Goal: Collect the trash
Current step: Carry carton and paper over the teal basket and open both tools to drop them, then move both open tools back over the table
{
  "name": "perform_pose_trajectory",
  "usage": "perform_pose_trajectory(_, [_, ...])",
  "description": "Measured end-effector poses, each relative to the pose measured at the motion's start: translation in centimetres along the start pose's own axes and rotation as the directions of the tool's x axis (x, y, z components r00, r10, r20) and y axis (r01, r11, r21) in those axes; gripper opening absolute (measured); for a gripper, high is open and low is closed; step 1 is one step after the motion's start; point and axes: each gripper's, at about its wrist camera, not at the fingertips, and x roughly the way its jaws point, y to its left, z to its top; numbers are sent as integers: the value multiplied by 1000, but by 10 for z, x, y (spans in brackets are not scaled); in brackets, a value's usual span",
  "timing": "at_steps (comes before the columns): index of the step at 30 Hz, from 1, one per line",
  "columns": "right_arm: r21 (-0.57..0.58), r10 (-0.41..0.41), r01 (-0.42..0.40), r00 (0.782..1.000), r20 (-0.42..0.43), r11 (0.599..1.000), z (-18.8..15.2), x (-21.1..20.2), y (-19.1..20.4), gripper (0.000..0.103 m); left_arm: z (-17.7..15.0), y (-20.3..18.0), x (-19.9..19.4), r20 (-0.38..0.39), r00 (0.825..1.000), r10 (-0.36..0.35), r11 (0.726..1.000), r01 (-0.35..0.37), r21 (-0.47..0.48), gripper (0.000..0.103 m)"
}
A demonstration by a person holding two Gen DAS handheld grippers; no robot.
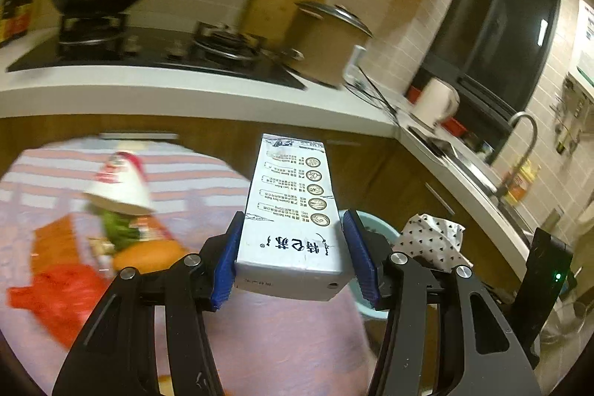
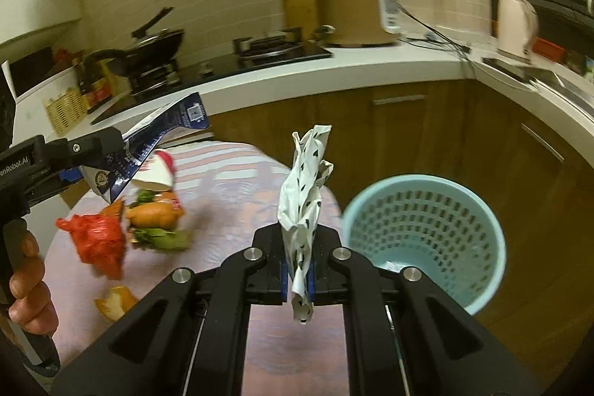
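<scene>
My left gripper (image 1: 291, 258) is shut on a white and blue milk carton (image 1: 293, 214), held above the round table; the carton also shows in the right wrist view (image 2: 156, 143). My right gripper (image 2: 298, 270) is shut on a crumpled white wrapper with black marks (image 2: 304, 195), held up above the table's right edge; the wrapper also shows in the left wrist view (image 1: 434, 240). A light blue perforated trash basket (image 2: 423, 232) stands on the floor to the right of the table, close to my right gripper.
On the striped tablecloth (image 2: 230, 195) lie a red plastic bag (image 2: 98, 240), a tipped paper cup (image 2: 156, 173), vegetable scraps (image 2: 156, 221) and an orange peel (image 2: 115, 301). Behind runs a white counter (image 2: 334, 69) with a stove, a wok (image 2: 148, 47), a rice cooker (image 2: 356, 10) and a kettle (image 2: 514, 21).
</scene>
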Motion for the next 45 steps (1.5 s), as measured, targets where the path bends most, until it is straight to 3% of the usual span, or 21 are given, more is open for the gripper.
perform_pose_trajectory(12, [137,-99,114,989,-111,984,-22,40,-91,5,-28,-70,106,-150,985,-88,994,98,58,51])
perform_pose_trajectory(19, [201,-124,174,963,-239,964,-47,83,-137,5,-56,-96,179,-268,959,-95,988,125,95,51])
perform_pose_trajectory(26, [250,-118,197,947,-299,948,-63,102,-161,6,-80,-104,222,-359,929,-94,985,139,102,48])
perform_pose_trajectory(29, [281,-97,191,943,-318,940,-65,106,-169,16,-85,-102,228,-378,922,-77,987,125,105,60])
perform_pose_trajectory(31, [293,-104,201,943,-315,935,-69,104,-174,34,-85,-102,228,-372,926,-70,988,116,103,67])
perform_pose_trajectory(33, [303,-114,209,946,-304,930,-71,99,-178,44,-83,-101,226,-369,927,-69,989,113,99,67])
perform_pose_trajectory(45, [280,-81,146,970,-231,949,-55,70,-148,44,-73,-90,180,-304,949,-81,990,112,85,67])
